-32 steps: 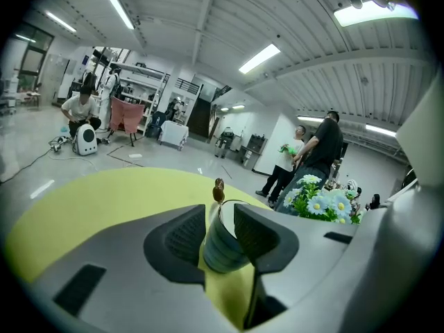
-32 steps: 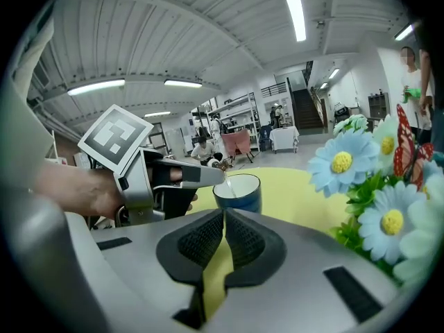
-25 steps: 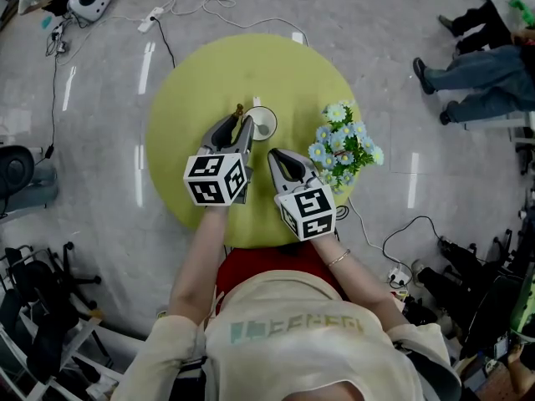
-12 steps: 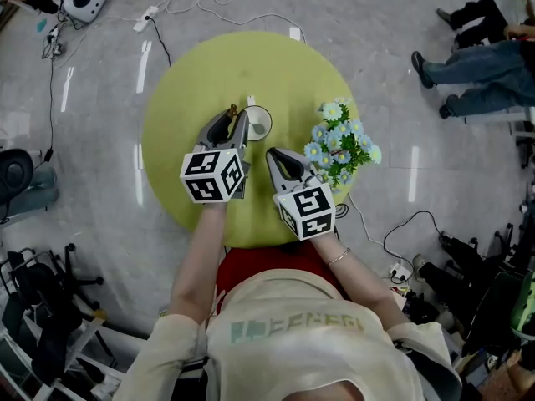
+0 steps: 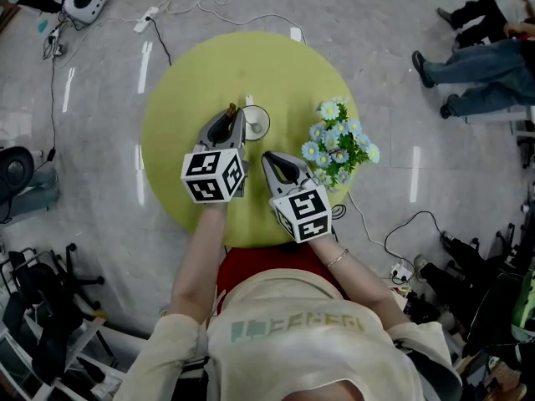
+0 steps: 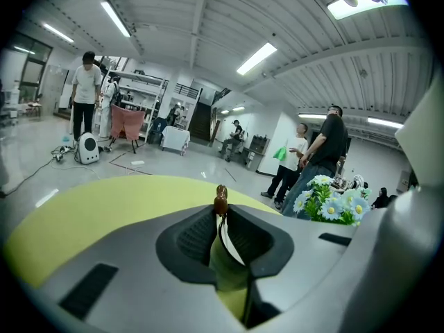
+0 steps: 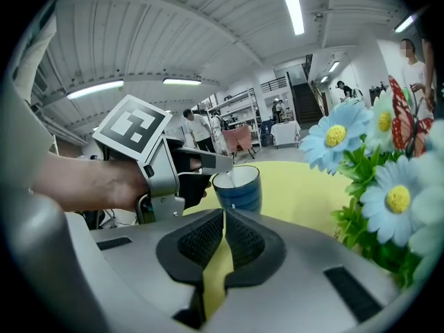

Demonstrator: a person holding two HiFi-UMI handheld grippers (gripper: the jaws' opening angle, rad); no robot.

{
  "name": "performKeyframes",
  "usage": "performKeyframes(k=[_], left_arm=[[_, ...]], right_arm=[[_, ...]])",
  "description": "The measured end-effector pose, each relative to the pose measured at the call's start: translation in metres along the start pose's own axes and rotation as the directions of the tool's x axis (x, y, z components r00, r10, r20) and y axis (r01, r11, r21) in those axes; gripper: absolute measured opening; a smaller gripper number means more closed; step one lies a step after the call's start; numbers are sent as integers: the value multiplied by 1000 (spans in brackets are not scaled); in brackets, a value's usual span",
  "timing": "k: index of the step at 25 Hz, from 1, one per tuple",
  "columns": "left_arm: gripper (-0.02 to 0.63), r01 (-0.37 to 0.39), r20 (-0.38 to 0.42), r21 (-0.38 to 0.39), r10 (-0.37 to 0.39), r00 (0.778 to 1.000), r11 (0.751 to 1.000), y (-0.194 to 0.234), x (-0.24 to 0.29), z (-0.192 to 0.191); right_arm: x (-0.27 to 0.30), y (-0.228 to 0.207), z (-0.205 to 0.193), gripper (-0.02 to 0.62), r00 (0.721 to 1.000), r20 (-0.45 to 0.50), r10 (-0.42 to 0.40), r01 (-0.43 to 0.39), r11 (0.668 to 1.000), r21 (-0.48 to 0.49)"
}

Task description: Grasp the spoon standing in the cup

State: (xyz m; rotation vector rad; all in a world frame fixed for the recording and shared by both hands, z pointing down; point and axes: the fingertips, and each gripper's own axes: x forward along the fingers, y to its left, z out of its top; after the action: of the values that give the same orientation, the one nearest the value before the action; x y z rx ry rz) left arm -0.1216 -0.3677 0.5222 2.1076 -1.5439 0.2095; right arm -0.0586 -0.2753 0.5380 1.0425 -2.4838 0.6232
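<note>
A blue cup (image 5: 257, 124) with a white inside stands near the middle of the round yellow table (image 5: 251, 65). My left gripper (image 5: 234, 114) is at the cup's left rim, shut on the spoon (image 6: 220, 201), a thin white handle topped by a brown knob (image 5: 232, 107). In the right gripper view the left gripper (image 7: 223, 164) reaches over the cup (image 7: 239, 189). The cup itself is hidden in the left gripper view. My right gripper (image 5: 269, 157) sits nearer me, just right of the left one, pointing at the cup; its jaws (image 7: 223, 217) meet with nothing between them.
A bunch of blue and white flowers (image 5: 338, 144) stands at the table's right edge, close to the right gripper. Cables (image 5: 201, 7) and a white device (image 5: 88, 0) lie on the floor beyond the table. People's legs (image 5: 468, 57) show at the far right.
Both grippers have stayed almost still. The right gripper has shifted slightly left, toward the left one. The left gripper remains at the cup with the spoon.
</note>
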Motion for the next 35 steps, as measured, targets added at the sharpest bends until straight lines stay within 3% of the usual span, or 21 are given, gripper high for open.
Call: performKeyframes(k=[22,35], left_arm=[[55,-4,103,58,-2,995,998,-12,-39,33],[55,-22,213,59,9,977,998,-17,-89,56]], right_arm=[[-19,10,10,39,998,47,-36,38,999,-32],[-36,30,11,40,996,76,-49,53,997,-56]])
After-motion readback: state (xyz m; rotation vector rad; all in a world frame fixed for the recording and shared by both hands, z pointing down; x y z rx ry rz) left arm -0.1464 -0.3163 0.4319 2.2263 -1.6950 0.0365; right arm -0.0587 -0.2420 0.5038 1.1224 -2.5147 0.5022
